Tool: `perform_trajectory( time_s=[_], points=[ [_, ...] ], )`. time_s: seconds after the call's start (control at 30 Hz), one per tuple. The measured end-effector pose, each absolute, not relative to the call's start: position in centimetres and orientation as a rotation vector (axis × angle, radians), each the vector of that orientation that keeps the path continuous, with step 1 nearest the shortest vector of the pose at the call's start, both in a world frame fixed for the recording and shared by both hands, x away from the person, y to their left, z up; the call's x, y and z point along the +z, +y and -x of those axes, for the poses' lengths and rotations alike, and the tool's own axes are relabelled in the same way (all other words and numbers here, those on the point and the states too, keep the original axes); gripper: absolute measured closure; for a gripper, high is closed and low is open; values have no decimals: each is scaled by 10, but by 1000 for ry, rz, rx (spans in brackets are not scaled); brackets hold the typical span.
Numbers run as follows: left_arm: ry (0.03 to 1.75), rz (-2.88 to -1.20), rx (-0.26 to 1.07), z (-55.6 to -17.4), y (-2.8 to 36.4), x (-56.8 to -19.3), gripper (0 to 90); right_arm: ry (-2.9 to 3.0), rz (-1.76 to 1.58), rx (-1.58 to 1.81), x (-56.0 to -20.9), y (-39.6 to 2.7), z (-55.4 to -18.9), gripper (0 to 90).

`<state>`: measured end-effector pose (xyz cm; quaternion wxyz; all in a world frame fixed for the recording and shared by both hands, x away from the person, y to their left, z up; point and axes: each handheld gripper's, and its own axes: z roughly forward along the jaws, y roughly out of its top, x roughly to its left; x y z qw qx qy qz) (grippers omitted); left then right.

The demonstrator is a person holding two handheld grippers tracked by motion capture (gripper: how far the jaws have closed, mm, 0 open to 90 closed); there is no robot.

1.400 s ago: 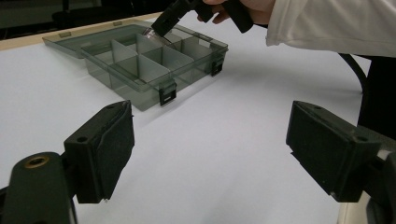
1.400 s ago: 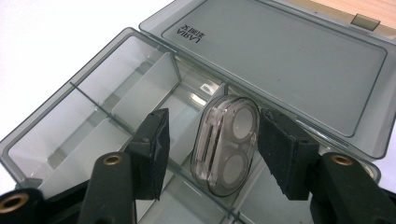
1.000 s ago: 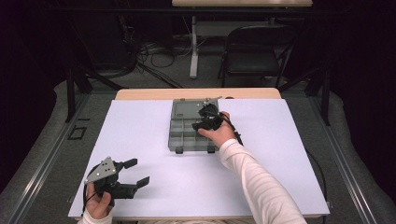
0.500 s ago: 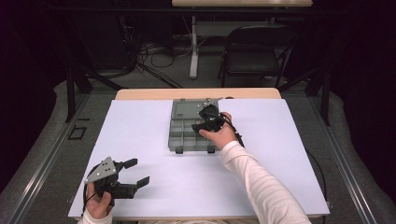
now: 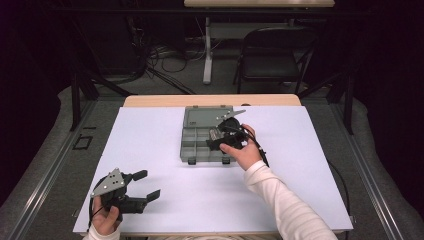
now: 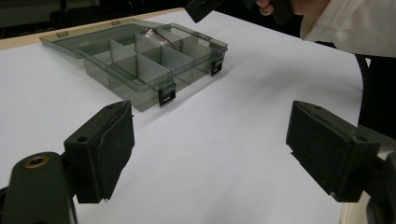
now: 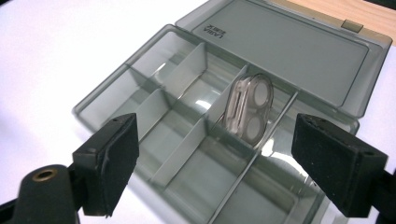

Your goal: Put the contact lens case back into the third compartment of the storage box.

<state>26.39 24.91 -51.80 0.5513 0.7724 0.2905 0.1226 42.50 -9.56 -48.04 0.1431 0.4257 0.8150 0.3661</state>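
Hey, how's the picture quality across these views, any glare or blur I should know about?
High view: even light on the white table, dark surround. Right gripper view: glare patches on the organizer box floor beside the clear two-well case, near jaws soft. Left gripper view: jaws blurred, box sharper, soft shadows.

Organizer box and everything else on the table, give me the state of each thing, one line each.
Organizer box: open, lid laid flat behind it, latches undone.
Clear case: shut, leaning tilted against a divider in one compartment.
Other compartments: empty as far as visible.
Right gripper: open above the box, jaws have just been opening, nothing between them.
Left gripper: open, holding nothing, apart from the box.
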Motion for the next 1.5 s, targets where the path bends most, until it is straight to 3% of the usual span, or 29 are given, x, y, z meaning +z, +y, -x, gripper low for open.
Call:
perform_trajectory(
  time_s=[0.77,1.5],
  points=[
    [673,-1836,281,-262,249,-518,159,2263,-1147,1226,-471,-152,-323,140],
    [675,-1831,278,-263,249,-518,159,2158,-1242,1226,-511,-188,-306,137]
  ],
)
